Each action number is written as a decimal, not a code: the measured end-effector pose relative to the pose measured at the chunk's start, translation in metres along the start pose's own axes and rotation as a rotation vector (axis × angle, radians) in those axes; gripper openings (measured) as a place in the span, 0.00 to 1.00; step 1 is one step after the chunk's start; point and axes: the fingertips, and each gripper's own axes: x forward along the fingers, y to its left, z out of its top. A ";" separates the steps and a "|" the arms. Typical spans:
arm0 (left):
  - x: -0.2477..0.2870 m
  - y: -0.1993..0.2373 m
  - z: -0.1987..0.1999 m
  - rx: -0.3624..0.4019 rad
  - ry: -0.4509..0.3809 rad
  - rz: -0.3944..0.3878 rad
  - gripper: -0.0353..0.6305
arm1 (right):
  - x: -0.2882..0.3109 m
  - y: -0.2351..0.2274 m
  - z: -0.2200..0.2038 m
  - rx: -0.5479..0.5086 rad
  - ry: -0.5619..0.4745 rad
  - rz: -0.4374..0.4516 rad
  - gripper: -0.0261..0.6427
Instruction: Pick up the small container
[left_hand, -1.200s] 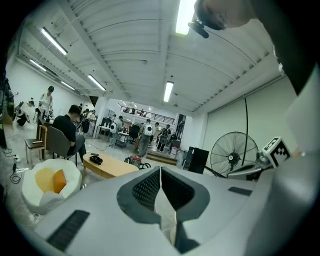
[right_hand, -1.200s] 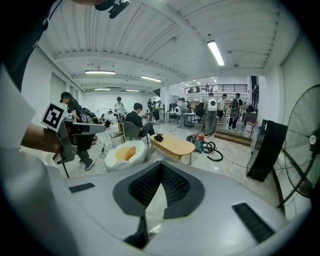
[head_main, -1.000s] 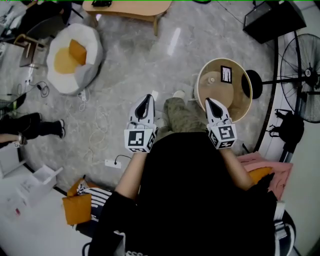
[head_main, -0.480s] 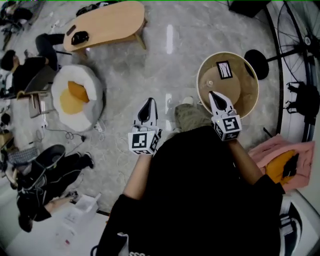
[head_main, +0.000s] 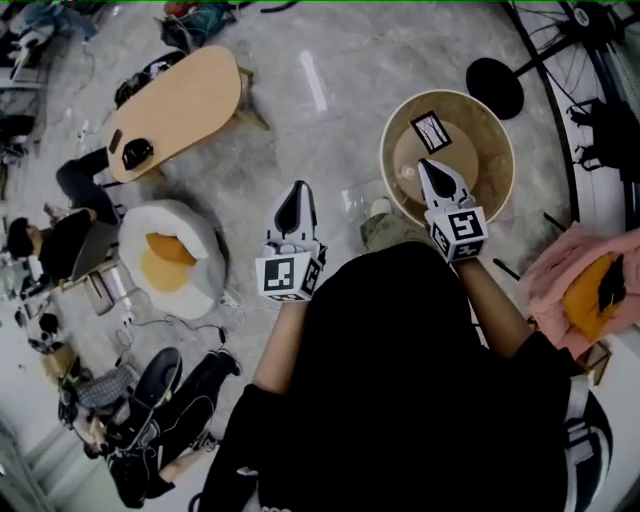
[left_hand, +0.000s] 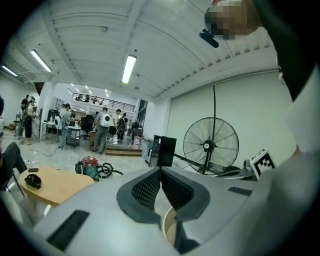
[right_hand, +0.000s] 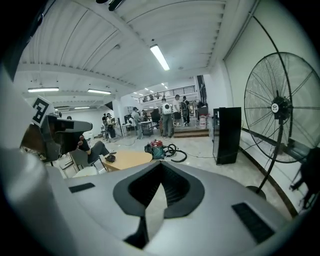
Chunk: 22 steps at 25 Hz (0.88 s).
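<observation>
A round wooden table (head_main: 495, 170) stands ahead of me on the right. On it lie a white card with a black marker (head_main: 428, 130) and a small pale container (head_main: 405, 172), too small to make out clearly. My right gripper (head_main: 428, 166) hovers over the table's near side, just right of the container, jaws shut and empty. Off to the left, over bare floor, my left gripper (head_main: 296, 191) is also shut with nothing in it. In the left gripper view the jaws (left_hand: 160, 171) meet, and the table's rim (left_hand: 167, 231) shows below them. The right gripper's jaws (right_hand: 161, 166) meet too.
An oval wooden table (head_main: 180, 105) and a white beanbag with an orange cushion (head_main: 170, 255) stand at the left, with seated people (head_main: 60, 240) and cables beside them. A big standing fan (right_hand: 280, 107) and a black cabinet (right_hand: 226, 135) are to the right. Pink cloth (head_main: 560, 270) lies nearby.
The head view has swung left, so the room has turned in the picture and the round table sits higher. Both grippers stay shut in front of the body, the right one nearer the table's middle.
</observation>
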 end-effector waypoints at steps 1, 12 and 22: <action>0.010 -0.003 0.002 0.011 0.001 -0.019 0.09 | 0.002 -0.006 0.002 0.002 -0.007 -0.008 0.06; 0.100 0.015 -0.023 0.022 0.120 -0.259 0.09 | -0.005 -0.044 -0.003 0.094 0.028 -0.273 0.06; 0.194 -0.006 -0.083 0.080 0.313 -0.606 0.09 | -0.012 -0.064 -0.030 0.394 0.000 -0.641 0.06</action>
